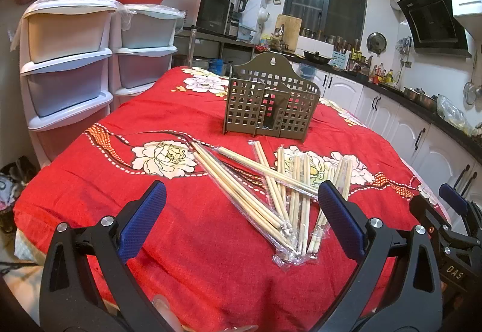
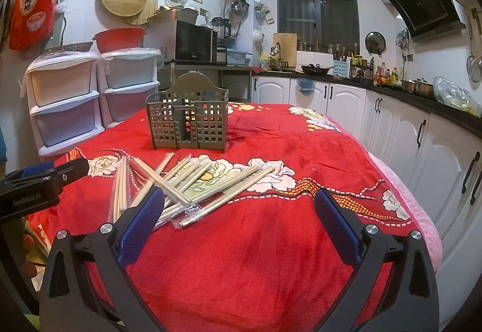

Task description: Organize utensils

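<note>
Several pairs of wooden chopsticks [image 1: 271, 190] in clear plastic sleeves lie in a loose pile on the red flowered tablecloth [image 1: 186, 241]. Behind them stands an upright grey-brown perforated utensil holder [image 1: 271, 104], nothing visible inside it. My left gripper [image 1: 241, 193] hovers open at the near edge, the pile between and just beyond its blue pads. In the right wrist view the chopsticks [image 2: 186, 184] lie left of centre and the holder [image 2: 188, 121] stands behind them. My right gripper [image 2: 238, 202] is open over bare cloth, right of the pile. The left gripper [image 2: 45, 175] shows at the far left.
White plastic drawer towers [image 1: 69, 61] stand left of the table. A kitchen counter with white cabinets [image 2: 406, 133] runs along the right and back, crowded with pots and bottles. A microwave [image 2: 192, 42] sits behind the holder. The right gripper's body [image 1: 452, 211] shows at the right edge.
</note>
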A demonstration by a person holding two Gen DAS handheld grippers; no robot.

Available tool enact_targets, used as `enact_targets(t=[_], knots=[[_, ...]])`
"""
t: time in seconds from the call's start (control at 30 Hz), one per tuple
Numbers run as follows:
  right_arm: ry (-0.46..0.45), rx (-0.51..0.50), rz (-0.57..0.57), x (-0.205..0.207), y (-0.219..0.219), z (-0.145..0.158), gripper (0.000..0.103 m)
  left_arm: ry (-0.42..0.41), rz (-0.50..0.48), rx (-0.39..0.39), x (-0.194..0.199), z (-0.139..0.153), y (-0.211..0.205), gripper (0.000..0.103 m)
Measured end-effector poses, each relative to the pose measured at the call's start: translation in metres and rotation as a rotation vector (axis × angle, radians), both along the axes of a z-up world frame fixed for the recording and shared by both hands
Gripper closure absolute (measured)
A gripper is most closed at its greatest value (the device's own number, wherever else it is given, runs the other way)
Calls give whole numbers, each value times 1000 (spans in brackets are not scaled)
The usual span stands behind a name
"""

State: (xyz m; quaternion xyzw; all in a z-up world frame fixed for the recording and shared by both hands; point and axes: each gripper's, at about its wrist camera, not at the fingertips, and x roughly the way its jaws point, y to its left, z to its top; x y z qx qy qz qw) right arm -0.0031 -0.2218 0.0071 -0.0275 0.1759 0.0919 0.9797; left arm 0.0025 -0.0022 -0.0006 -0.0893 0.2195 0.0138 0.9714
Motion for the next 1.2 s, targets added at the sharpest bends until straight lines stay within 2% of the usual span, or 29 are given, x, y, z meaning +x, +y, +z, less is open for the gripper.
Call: enact_targets(t=[0.33,0.73,1.2], knots=[[-1,0,0,0,0,0,6,1,-1,-8,0,1,3,10],[23,8,40,8,7,2,6,8,49,-21,3,3,20,10],[56,-22,107,38,19,8,6,96,67,-55,29,7,48,10]])
